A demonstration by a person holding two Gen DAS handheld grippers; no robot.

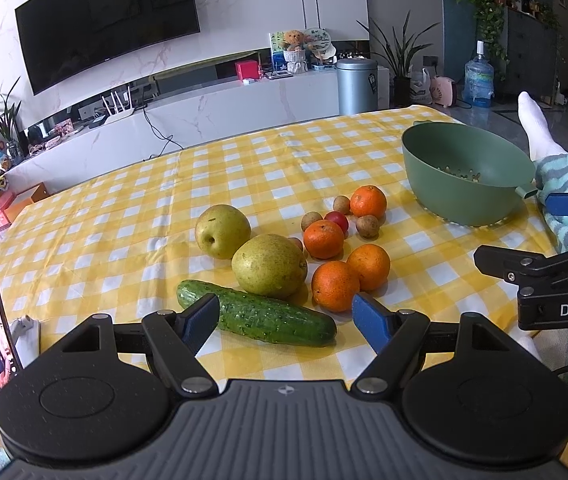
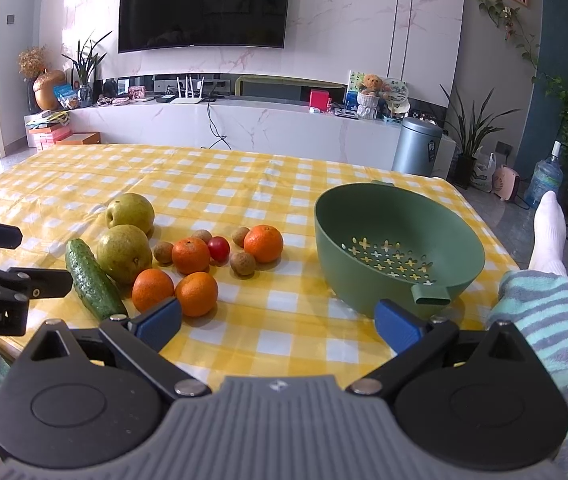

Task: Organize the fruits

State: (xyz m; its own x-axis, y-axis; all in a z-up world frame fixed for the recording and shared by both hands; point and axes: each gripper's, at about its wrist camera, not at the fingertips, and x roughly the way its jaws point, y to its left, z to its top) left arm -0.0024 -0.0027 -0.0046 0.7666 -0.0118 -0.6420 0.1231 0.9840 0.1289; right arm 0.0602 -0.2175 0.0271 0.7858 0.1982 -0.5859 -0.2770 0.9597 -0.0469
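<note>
Left gripper fingers spread over cucumber, right gripper spread, empty, near colander

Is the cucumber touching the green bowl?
Apart. The right wrist view shows the cucumber far left of the green bowl, with oranges and bare yellow checked cloth between them.

left tool spread wide, empty, held low over the near edge of the table with yellow check cloth. cucumber lies just ahead of its fingers. two pears behind it, touching. four oranges to the right. green colander stands well apart. right tool at the right edge, grip unclear.
</note>
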